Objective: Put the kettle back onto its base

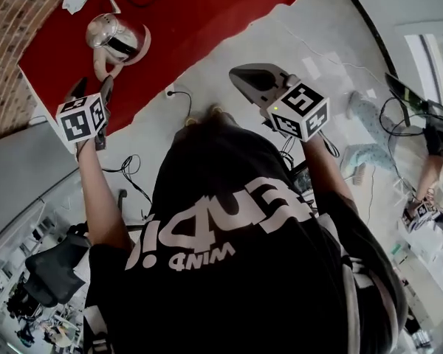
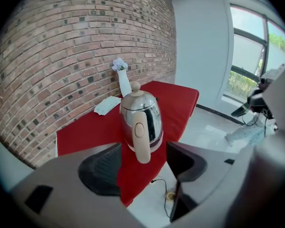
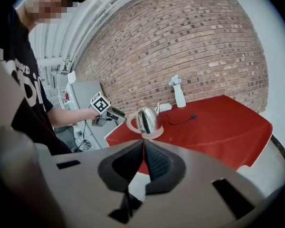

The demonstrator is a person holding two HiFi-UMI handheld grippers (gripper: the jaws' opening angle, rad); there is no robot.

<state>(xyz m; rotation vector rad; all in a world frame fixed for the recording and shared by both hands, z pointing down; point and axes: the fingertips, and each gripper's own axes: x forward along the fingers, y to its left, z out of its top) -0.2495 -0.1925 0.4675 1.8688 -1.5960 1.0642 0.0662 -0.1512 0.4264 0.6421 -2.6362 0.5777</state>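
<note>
The steel kettle (image 1: 114,37) with a cream handle (image 2: 141,141) stands upright on its round cream base (image 3: 152,134), near the edge of the red table (image 1: 199,13). My left gripper (image 2: 142,167) is open, with its jaws wide apart. It hangs a short way back from the handle and touches nothing. From the head view, the left gripper (image 1: 94,87) sits just off the table's edge, below the kettle. My right gripper (image 3: 143,163) is shut with nothing in it, held well away from the table, and the kettle (image 3: 148,119) shows beyond its pads.
A white vase (image 2: 123,80) with flowers stands at the brick wall, with a folded white cloth (image 2: 107,104) beside it. A black cord (image 3: 180,120) trails across the red table. Cables lie on the pale floor (image 1: 229,43) below the table's edge.
</note>
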